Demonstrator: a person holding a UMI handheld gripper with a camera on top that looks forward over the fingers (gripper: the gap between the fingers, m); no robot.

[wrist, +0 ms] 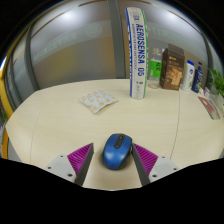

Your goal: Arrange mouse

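Note:
A blue computer mouse (116, 151) with a dark scroll wheel lies on the pale beige table (60, 125). It stands between my two fingers, near their tips. My gripper (114, 158) is open: the left purple pad (79, 158) and the right purple pad (148, 158) each keep a small gap from the mouse's sides. The mouse rests on the table by itself.
A blister pack of pills (98, 100) lies beyond the mouse. A tall white and blue box (137, 55) stands upright behind it. Several bottles and boxes (185, 72) stand at the far right edge of the table. A grey wall lies behind.

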